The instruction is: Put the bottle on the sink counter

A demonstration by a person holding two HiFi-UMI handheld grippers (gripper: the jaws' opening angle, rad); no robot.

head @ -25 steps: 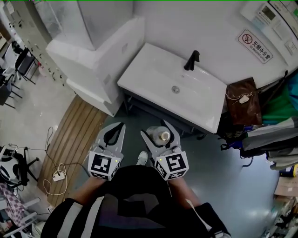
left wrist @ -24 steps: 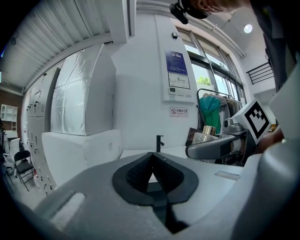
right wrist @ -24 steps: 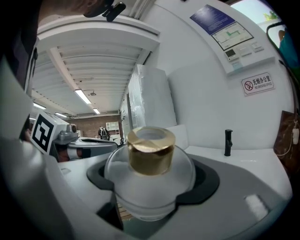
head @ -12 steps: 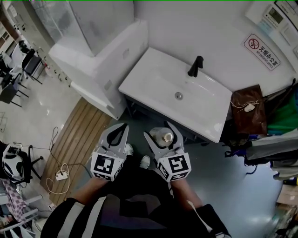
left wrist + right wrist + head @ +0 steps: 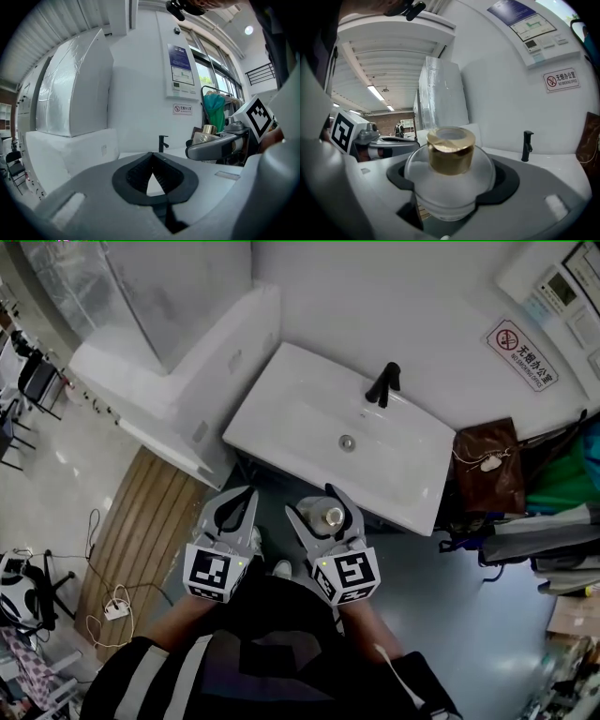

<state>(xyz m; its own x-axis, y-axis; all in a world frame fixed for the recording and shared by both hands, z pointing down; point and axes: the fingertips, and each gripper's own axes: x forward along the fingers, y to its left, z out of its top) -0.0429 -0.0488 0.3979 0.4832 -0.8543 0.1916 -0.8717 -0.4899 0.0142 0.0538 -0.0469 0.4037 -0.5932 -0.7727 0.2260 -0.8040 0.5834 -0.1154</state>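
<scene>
Bottle (image 5: 449, 185) held upright between the right gripper's (image 5: 315, 500) wide-spread fingers (image 5: 509, 181)

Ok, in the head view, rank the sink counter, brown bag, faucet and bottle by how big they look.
1. sink counter, by far the largest
2. brown bag
3. faucet and bottle: they look about alike, and the bottle is much nearer the camera, so I leave them unranked.

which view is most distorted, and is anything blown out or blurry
Left gripper view: strong fisheye bend with dark corners, windows glaring. Right gripper view: same bend, the close bottle slightly soft, ceiling lights bright. Head view: dim, evenly lit, sharp on the sink counter.
</scene>
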